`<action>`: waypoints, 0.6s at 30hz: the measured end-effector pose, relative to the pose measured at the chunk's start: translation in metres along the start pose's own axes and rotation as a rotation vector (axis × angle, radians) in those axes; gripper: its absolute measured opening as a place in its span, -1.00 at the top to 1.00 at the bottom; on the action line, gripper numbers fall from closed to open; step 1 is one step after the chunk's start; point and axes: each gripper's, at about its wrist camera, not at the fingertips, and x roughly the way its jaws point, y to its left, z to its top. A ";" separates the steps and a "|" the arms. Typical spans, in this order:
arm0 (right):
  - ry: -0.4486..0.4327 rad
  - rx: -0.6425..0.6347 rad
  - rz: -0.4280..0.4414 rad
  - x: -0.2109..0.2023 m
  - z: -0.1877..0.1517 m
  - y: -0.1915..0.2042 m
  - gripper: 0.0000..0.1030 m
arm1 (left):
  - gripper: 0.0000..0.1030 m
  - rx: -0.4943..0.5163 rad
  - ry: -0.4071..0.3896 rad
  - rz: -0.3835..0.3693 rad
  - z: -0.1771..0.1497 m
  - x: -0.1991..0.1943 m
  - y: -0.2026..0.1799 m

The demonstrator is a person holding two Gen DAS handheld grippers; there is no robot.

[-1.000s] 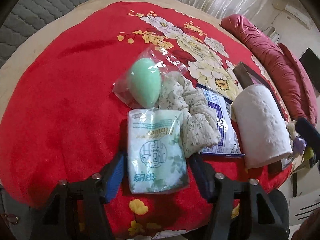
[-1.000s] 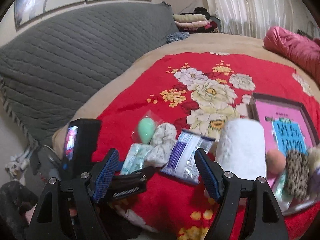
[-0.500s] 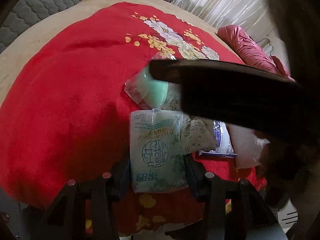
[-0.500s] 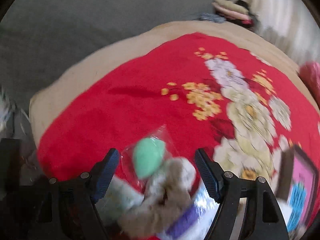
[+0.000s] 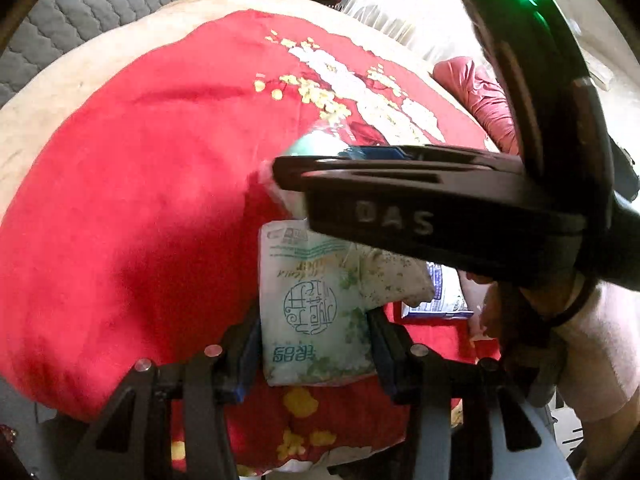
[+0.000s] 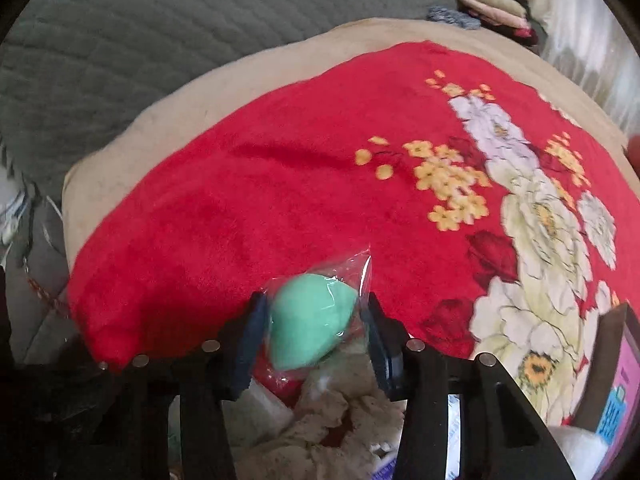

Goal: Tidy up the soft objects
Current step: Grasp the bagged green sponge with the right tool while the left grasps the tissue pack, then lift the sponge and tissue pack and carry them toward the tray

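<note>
Left gripper [image 5: 314,354]: pads clenched on tissue pack [image 5: 314,308], long axis pointing away. Right gripper [image 6: 314,330]: clenched on bagged green sponge [image 6: 310,320], beyond pack.

Red floral blanket [image 6: 280,184], grey quilted headboard [image 6: 160,40]

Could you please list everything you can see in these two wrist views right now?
Green egg-shaped sponge in clear wrapper: one, mint green, between the right gripper's fingers.
Pale green tissue pack: one, white-green, between the left gripper's fingers.
Floral cloth bundle: one, cream, right of the tissue pack.
Blue-and-white packet: one, under the cloth.
Red floral blanket: one, over the beige bed.
Pink framed box: one, far right.
Grey quilted cover: one, behind.
Left gripper: black, closed on the pack.
Right gripper: black, closed on the sponge.
</note>
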 end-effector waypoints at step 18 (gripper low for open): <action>-0.281 0.222 -0.038 -0.115 -0.022 -0.041 0.06 | 0.06 0.039 -0.055 0.020 0.001 -0.013 -0.002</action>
